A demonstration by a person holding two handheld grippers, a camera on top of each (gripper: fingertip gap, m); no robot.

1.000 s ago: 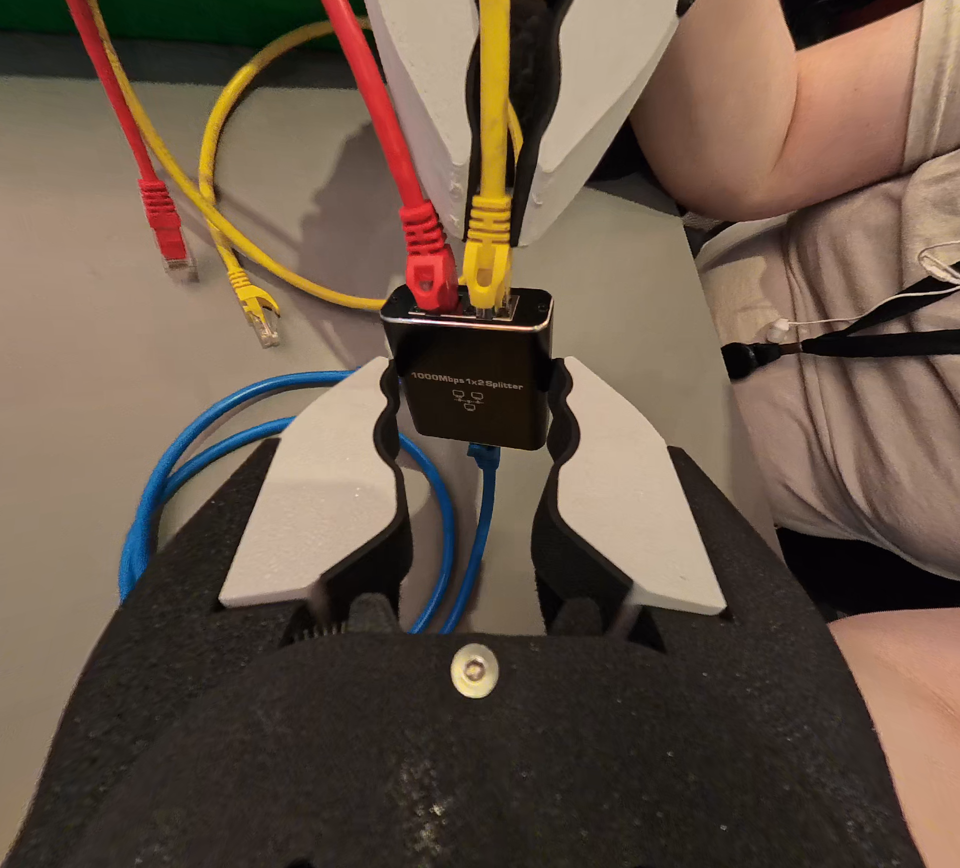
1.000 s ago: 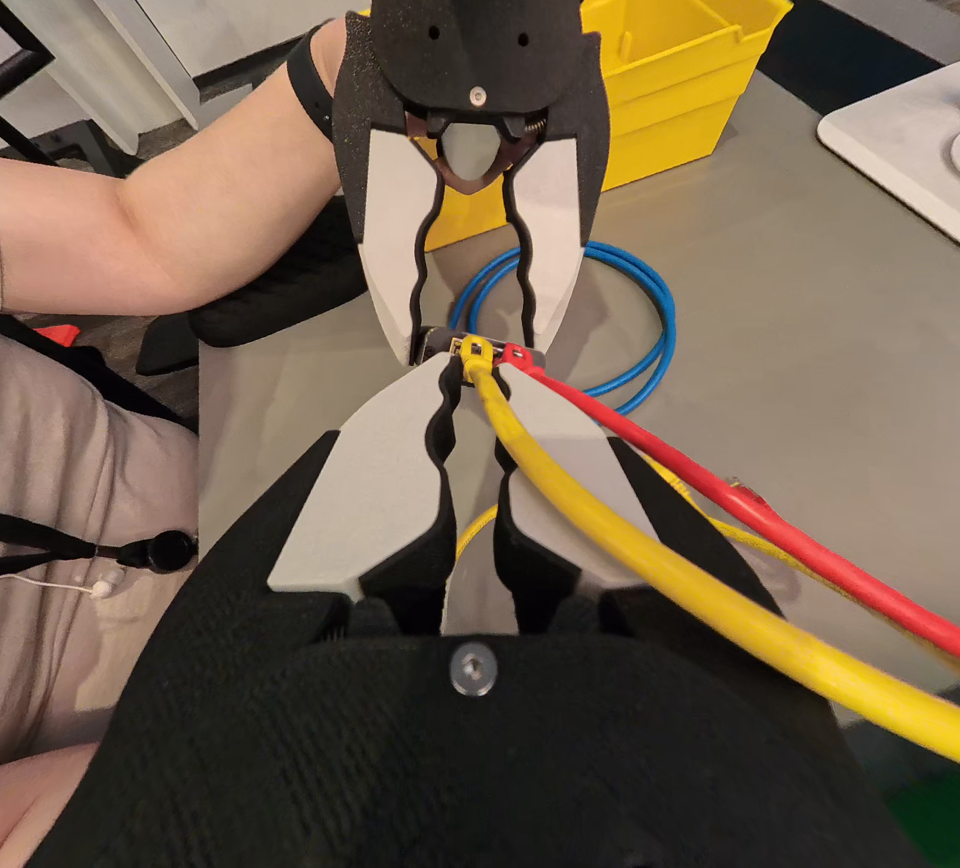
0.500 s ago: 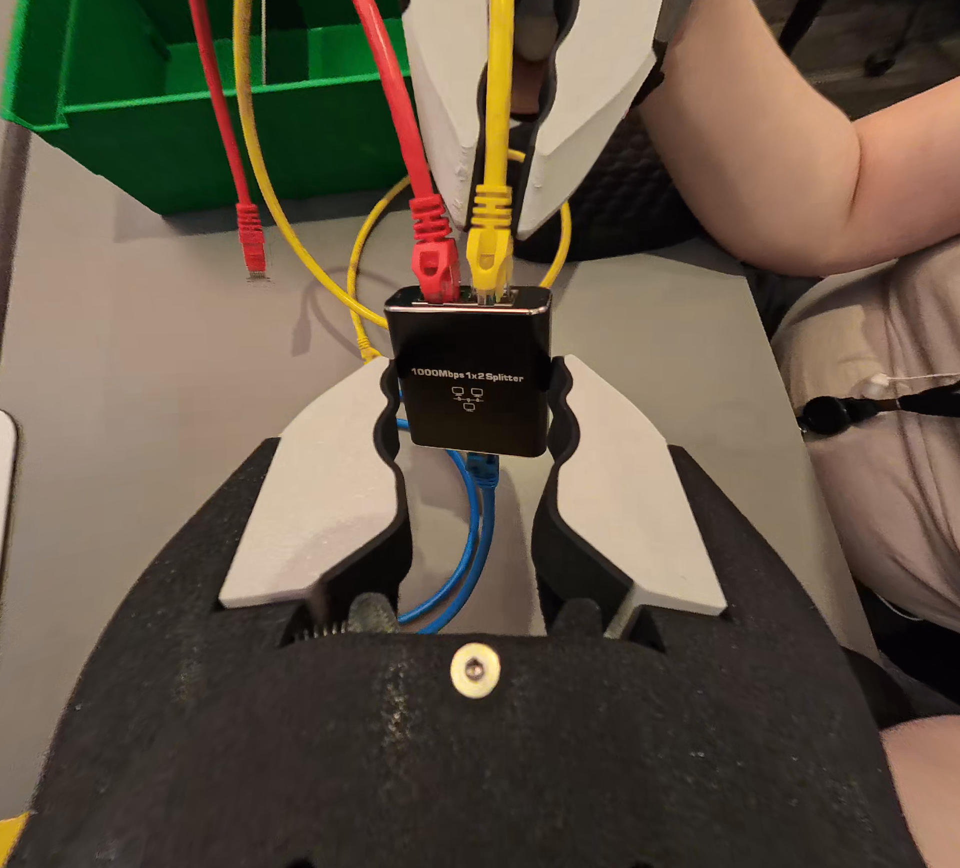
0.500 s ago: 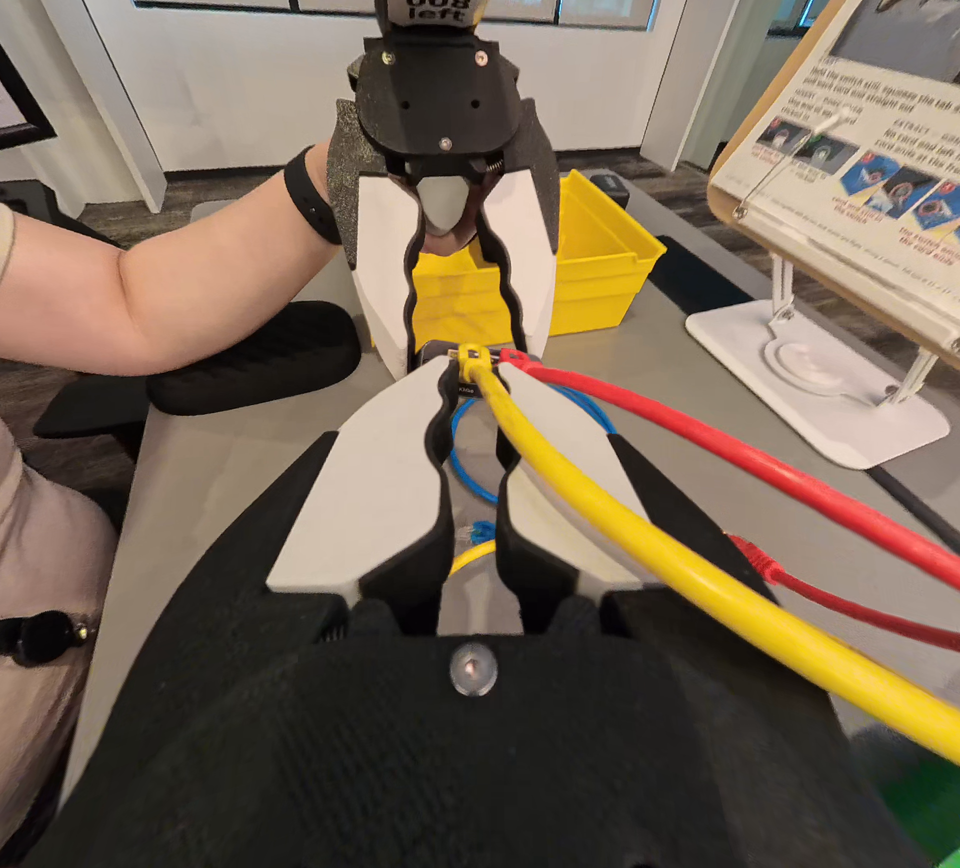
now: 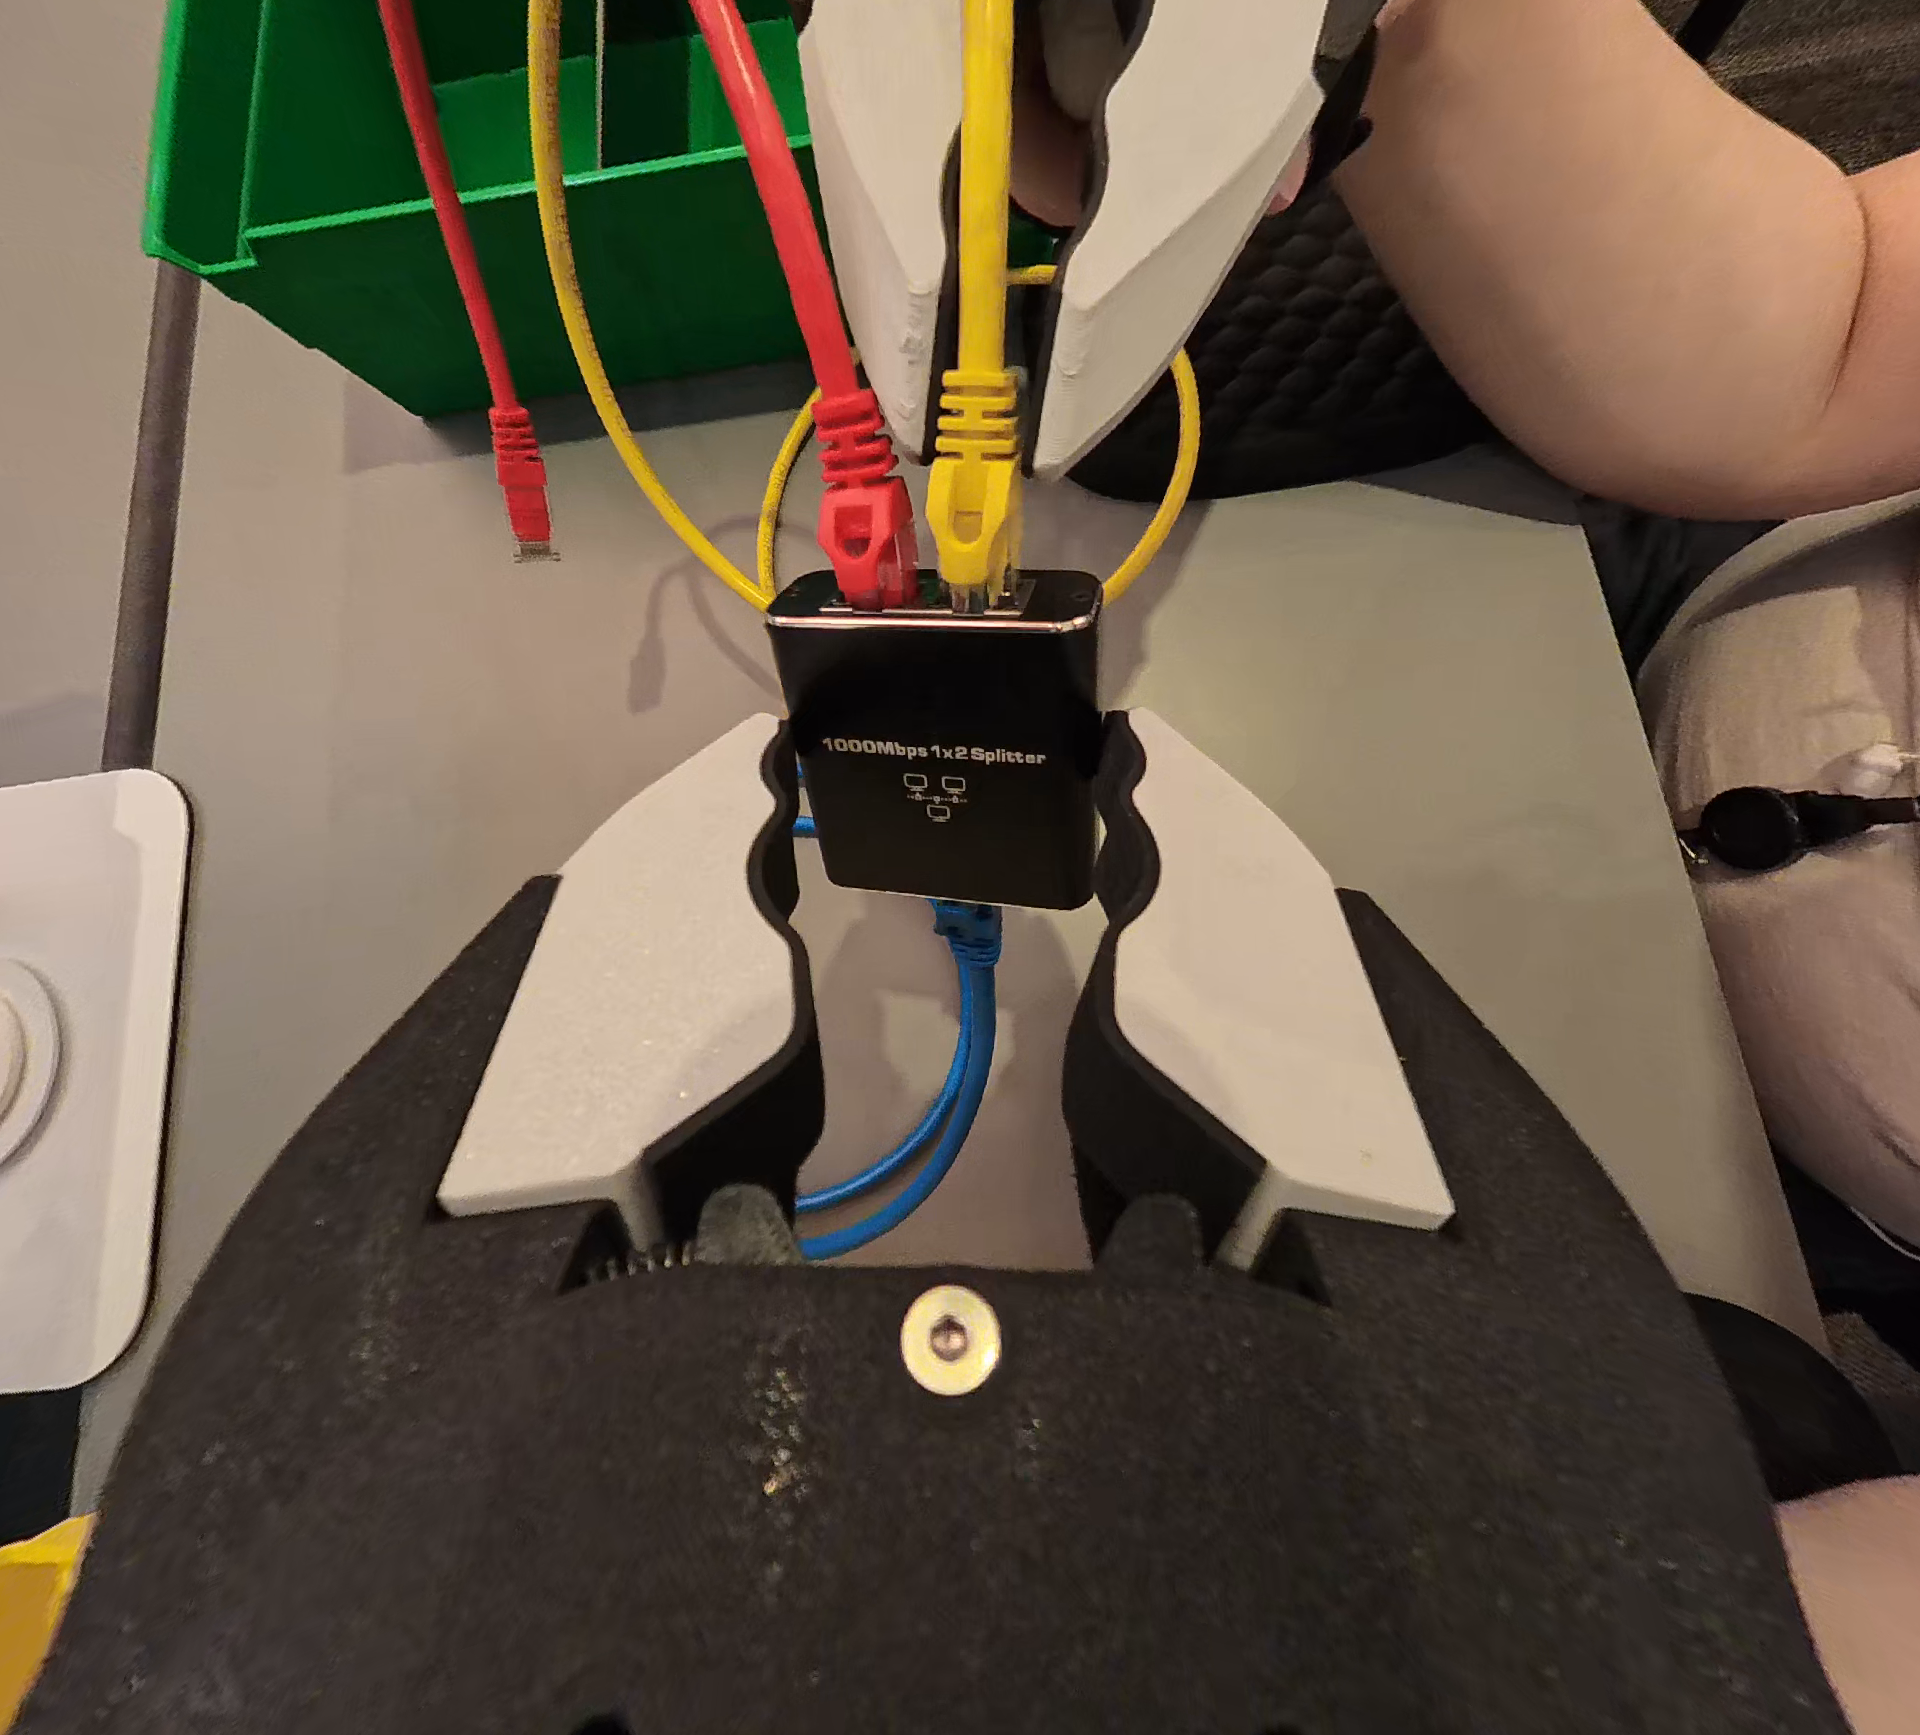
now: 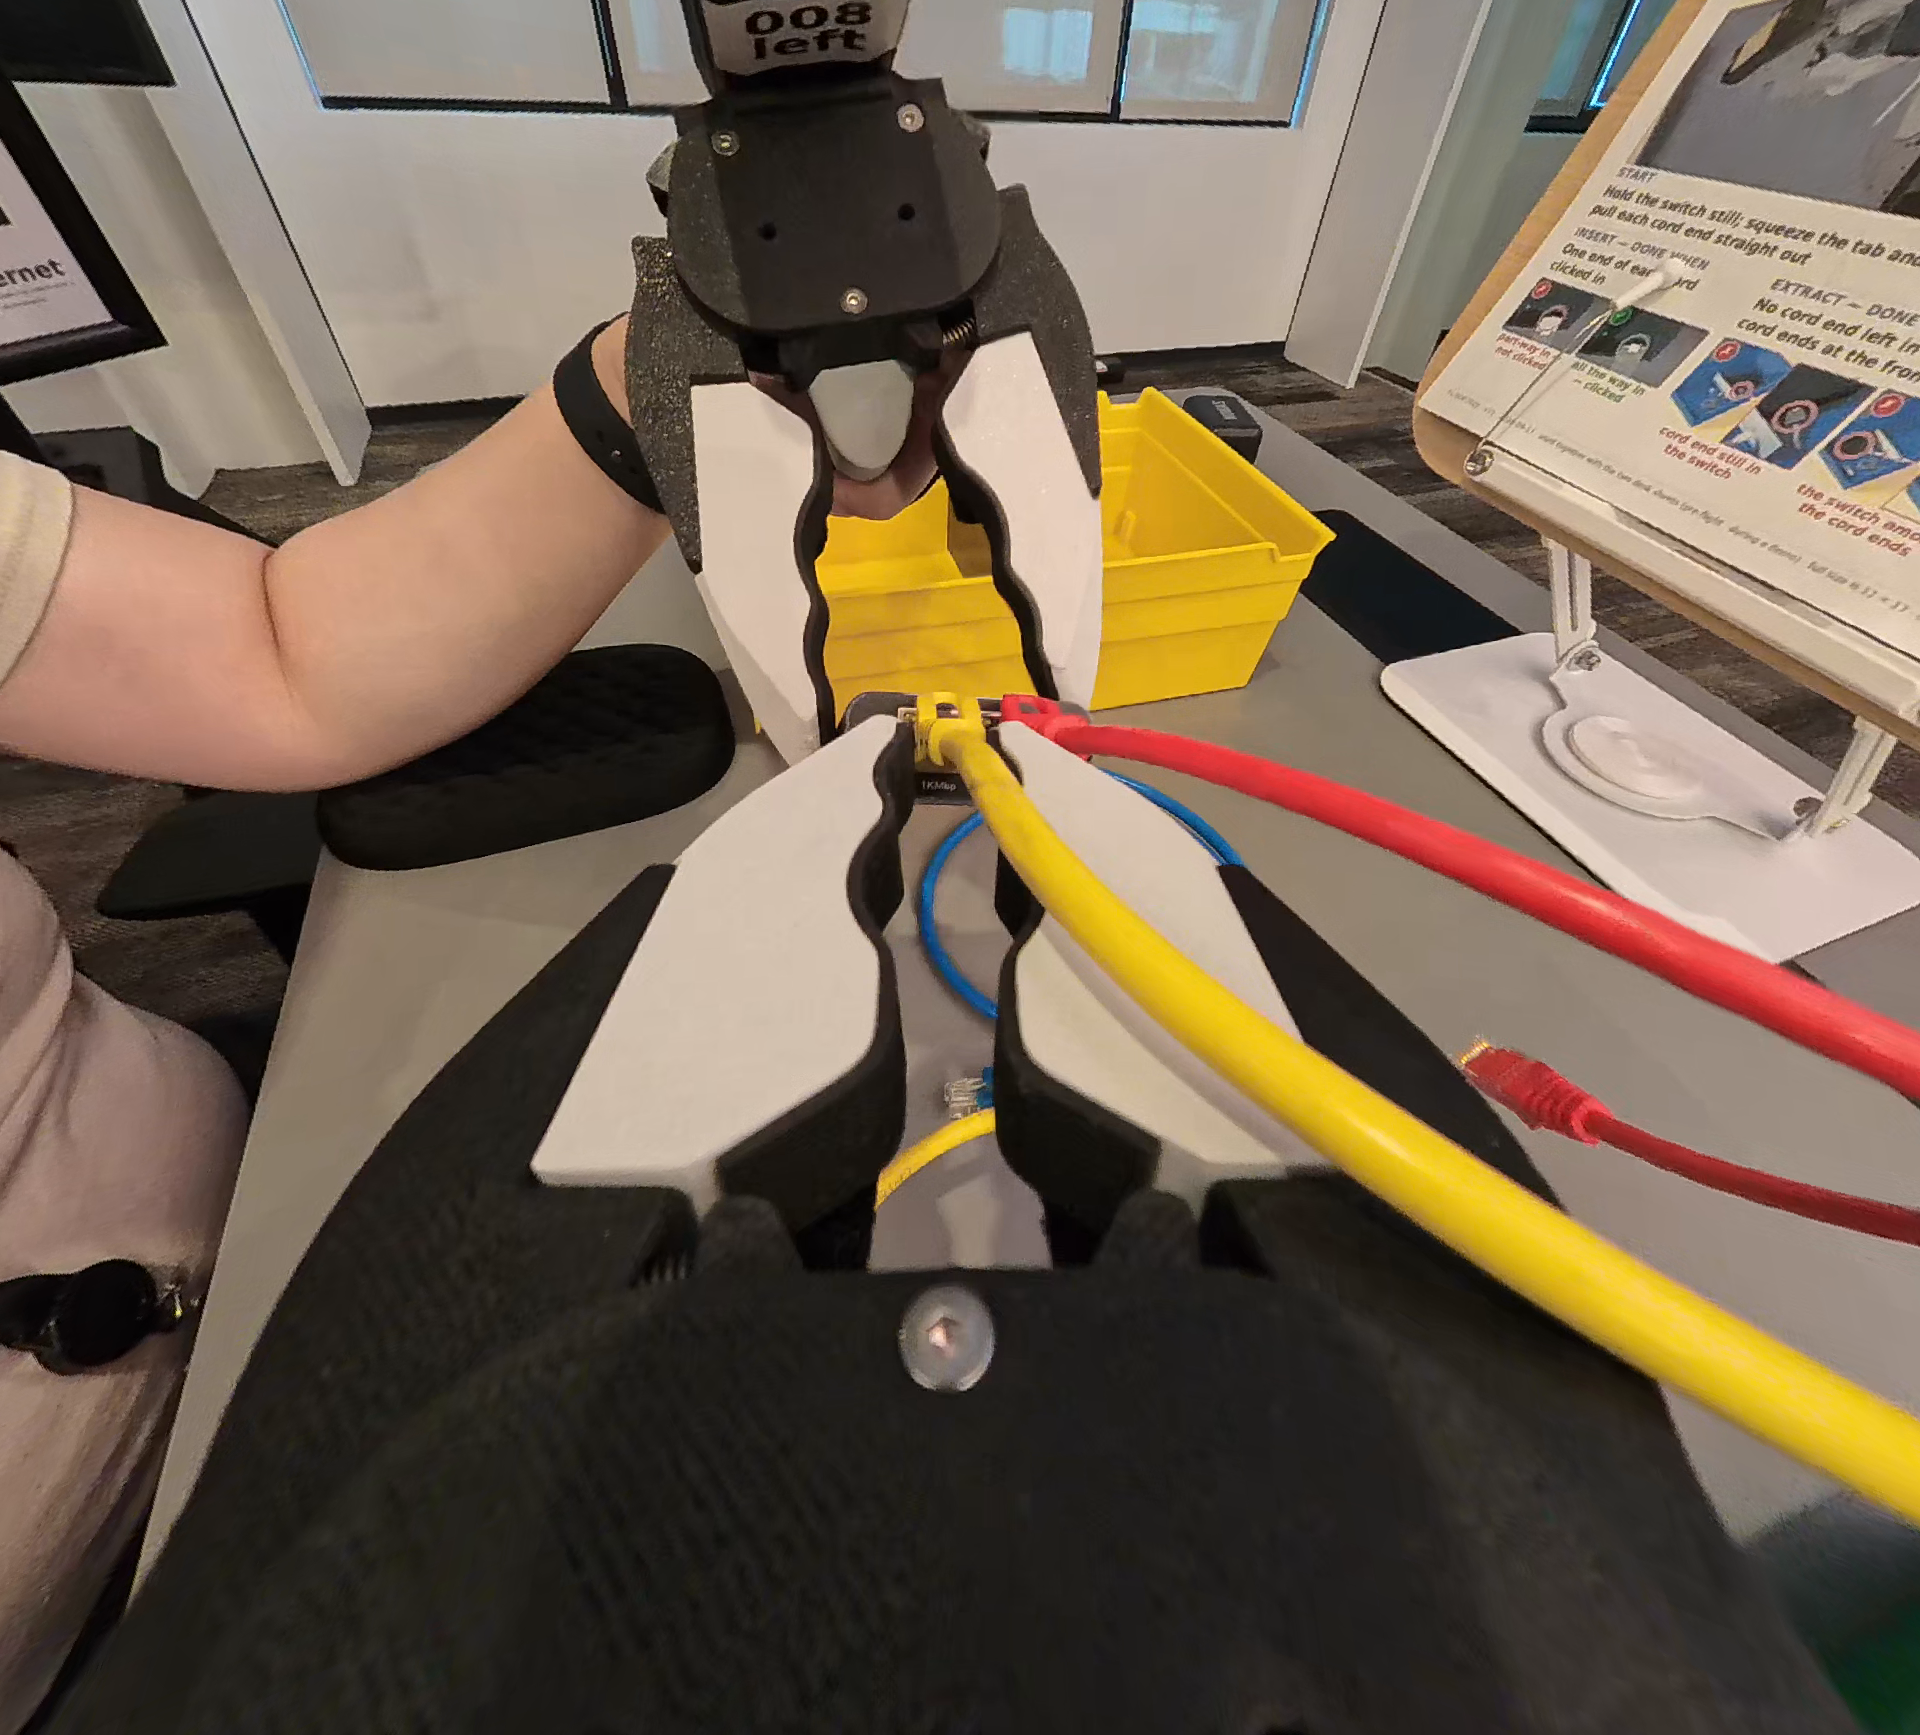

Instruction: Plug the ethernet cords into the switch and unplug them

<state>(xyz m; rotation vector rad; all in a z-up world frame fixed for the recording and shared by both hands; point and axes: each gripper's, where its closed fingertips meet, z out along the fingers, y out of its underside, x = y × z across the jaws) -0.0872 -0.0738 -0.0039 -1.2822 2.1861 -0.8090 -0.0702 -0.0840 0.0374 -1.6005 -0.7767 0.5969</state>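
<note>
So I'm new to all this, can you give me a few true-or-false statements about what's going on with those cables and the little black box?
1. The left gripper clamps the black splitter box by its two sides. True.
2. The right gripper holds the red cord's plug. False: its fingers close on the yellow cord's plug; the red plug sits beside them in the neighbouring port.
3. A blue cord is plugged into the box's opposite end. True.
4. The box lies flat on the grey table. False: it is held above it.
5. Both ends of the red cord are plugged in. False: one red plug hangs free in front of the green bin.
</note>
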